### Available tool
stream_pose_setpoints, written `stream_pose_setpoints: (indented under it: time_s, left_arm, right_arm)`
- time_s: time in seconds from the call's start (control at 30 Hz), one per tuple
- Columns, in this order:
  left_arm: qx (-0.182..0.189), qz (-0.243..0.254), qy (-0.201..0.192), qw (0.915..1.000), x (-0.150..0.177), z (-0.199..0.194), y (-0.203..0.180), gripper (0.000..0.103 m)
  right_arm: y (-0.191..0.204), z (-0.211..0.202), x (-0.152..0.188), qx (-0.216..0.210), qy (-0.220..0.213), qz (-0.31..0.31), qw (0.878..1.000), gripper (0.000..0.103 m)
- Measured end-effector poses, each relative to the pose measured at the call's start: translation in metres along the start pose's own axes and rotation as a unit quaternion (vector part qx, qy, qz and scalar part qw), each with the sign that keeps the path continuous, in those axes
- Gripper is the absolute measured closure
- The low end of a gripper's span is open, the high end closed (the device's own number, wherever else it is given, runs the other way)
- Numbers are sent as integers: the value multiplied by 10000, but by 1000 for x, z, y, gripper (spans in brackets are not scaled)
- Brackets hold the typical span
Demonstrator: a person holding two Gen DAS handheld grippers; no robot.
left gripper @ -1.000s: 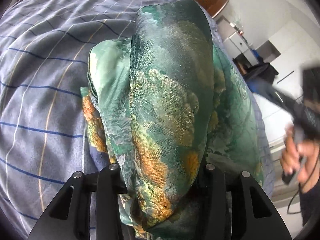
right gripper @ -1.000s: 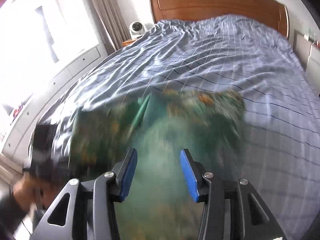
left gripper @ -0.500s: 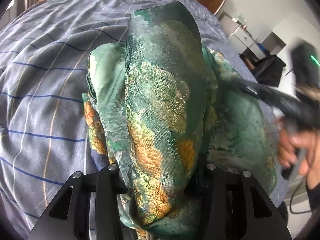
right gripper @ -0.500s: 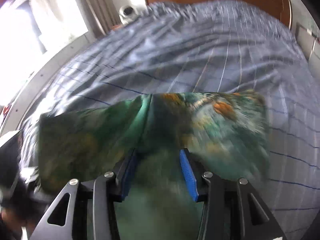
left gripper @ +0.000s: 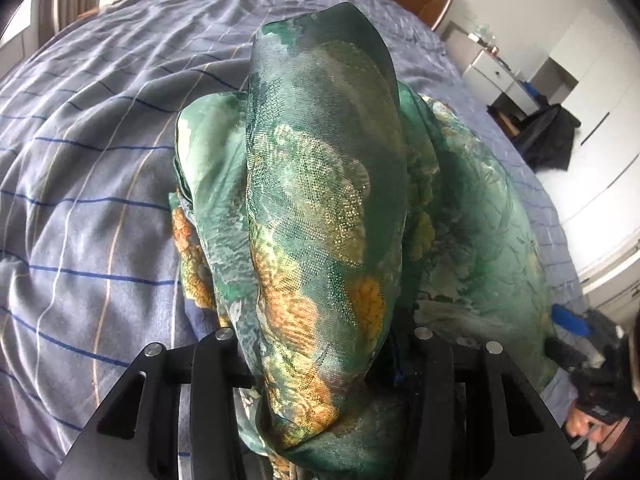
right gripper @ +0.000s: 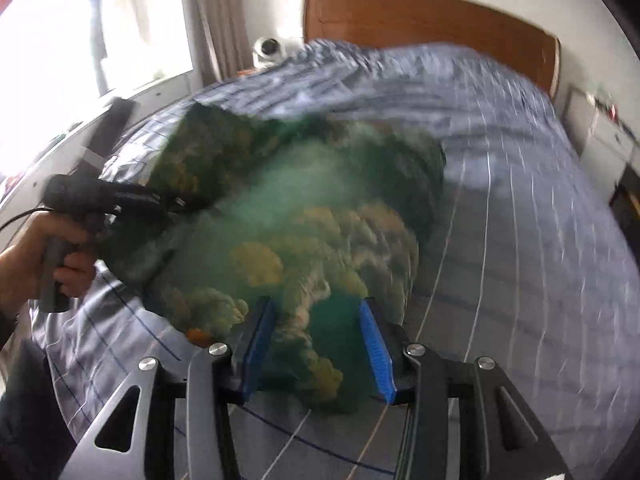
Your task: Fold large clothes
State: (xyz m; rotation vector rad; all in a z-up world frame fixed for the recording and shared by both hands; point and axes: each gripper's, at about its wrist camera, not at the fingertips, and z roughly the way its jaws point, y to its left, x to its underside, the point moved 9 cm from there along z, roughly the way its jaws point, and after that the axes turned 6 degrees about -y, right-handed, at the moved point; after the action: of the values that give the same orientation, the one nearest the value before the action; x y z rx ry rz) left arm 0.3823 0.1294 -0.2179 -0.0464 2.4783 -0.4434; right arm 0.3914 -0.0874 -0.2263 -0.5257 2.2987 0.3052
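Left gripper (left gripper: 320, 364): clamped on a thick fold of the green garment (left gripper: 324, 184); fabric bulged up between the fingers and hid both pads. The rest of the garment lay bunched on the bed (left gripper: 92, 184), over the blue-striped sheet, spreading to the right edge of the mattress.

Right gripper (right gripper: 318, 350): jaws apart, blue pads (right gripper: 376, 350) visible on both sides, garment (right gripper: 304, 216) lying between and ahead of them. Whether the pads touched the cloth could not be told; the view was motion-blurred.

Right wrist view: left hand (right gripper: 44, 256) at the left edge, gripping its tool handle, with that tool's tip at the garment's left side. Wooden headboard (right gripper: 432, 28) at the far end of the bed; a small white camera (right gripper: 269, 49) beside it, near the curtain.

Left wrist view: white drawer unit (left gripper: 496, 76) and dark clothing (left gripper: 548, 140) off the bed's right side.
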Motion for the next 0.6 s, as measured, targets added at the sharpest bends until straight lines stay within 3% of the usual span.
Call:
stream_pose_setpoints:
  time_s: [0.17,0.3,0.37,0.5,0.6]
  left_arm:
    - [-80,-22,38,10000,-2,2,-7,51]
    - [171,-340,144,9992,-8,-12,-6,39]
    - [340,-580,159,9976,-15,-34,-3,30]
    - [1054,-1260,-288,9860,-36,-83,14,20]
    - [1636,-1606,-157,9733,-46,-90,9,19]
  right_arm:
    - [-4,27,17,116,240,218,9994,56]
    - [-5,6,8,183,234,193,9994,56]
    - [-7,-17,2,103,135,386,9991,43]
    - [-19,-68,-5,37,-406,520,9978,31]
    - [-28,-82,-2,113,-494,472,9976,31]
